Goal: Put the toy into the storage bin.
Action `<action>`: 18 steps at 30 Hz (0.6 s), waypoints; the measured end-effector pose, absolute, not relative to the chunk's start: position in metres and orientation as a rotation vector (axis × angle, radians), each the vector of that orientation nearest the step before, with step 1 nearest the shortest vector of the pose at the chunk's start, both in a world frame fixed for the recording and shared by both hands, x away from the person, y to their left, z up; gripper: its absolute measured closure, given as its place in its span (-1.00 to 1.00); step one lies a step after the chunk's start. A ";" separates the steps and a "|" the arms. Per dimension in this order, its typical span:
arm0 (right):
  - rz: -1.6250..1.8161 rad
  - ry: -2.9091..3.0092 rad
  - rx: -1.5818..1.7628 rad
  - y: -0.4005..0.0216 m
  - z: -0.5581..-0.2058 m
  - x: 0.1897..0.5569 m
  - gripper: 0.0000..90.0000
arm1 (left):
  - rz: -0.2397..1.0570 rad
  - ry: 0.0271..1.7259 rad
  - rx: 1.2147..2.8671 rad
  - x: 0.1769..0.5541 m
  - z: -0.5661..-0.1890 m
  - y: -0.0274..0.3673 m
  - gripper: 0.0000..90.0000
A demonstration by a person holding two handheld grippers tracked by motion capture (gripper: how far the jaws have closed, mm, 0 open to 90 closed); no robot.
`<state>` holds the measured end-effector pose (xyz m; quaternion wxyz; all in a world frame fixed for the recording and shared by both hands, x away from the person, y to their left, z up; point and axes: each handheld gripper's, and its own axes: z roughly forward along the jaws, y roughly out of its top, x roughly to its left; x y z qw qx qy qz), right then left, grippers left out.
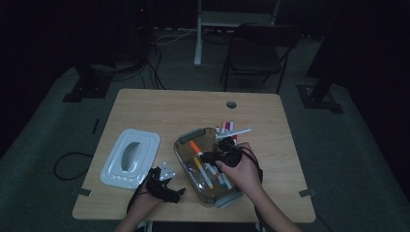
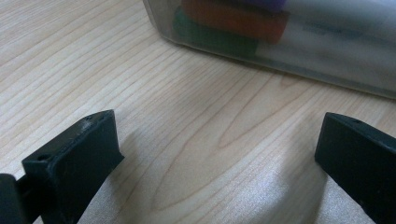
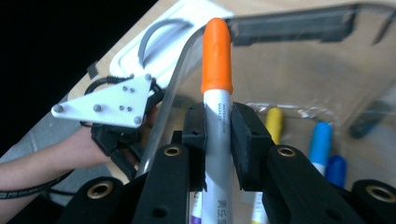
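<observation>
A clear plastic bin point(image 1: 183, 157) sits on the wooden table with several markers lying in it. My right gripper point(image 1: 209, 157) hovers over the bin. In the right gripper view this gripper point(image 3: 218, 126) is shut on an orange-capped marker point(image 3: 216, 60), pads on its white barrel and cap pointing away. Yellow point(image 3: 273, 121) and blue point(image 3: 321, 140) markers lie below in the bin. My left gripper point(image 1: 178, 192) rests low on the table just left of the bin. Its jaws stand open point(image 2: 219, 154) with bare wood between them, facing the bin wall point(image 2: 327, 60).
A white lid point(image 1: 130, 157) lies upside-up at the table's left. A small pile of loose markers point(image 1: 231, 129) lies behind the bin. A cable hole point(image 1: 231, 104) is near the far edge. A folding chair point(image 1: 256, 53) stands beyond the table.
</observation>
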<state>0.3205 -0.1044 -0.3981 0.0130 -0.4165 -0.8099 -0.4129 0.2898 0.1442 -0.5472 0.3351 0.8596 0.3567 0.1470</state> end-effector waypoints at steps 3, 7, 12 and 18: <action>-1.235 -2.541 -1.281 -0.094 -0.405 0.322 0.70 | 0.385 0.931 2.242 0.290 -0.547 0.144 -0.99; -1.168 -2.568 -1.269 -0.080 -0.416 0.326 0.70 | 0.385 0.929 2.244 0.290 -0.547 0.144 -0.99; -1.072 -2.582 -1.253 -0.066 -0.427 0.331 0.70 | 0.384 0.929 2.245 0.290 -0.547 0.144 -0.99; -0.934 -2.609 -1.239 -0.056 -0.436 0.335 0.70 | 0.383 0.928 2.247 0.290 -0.547 0.144 -0.99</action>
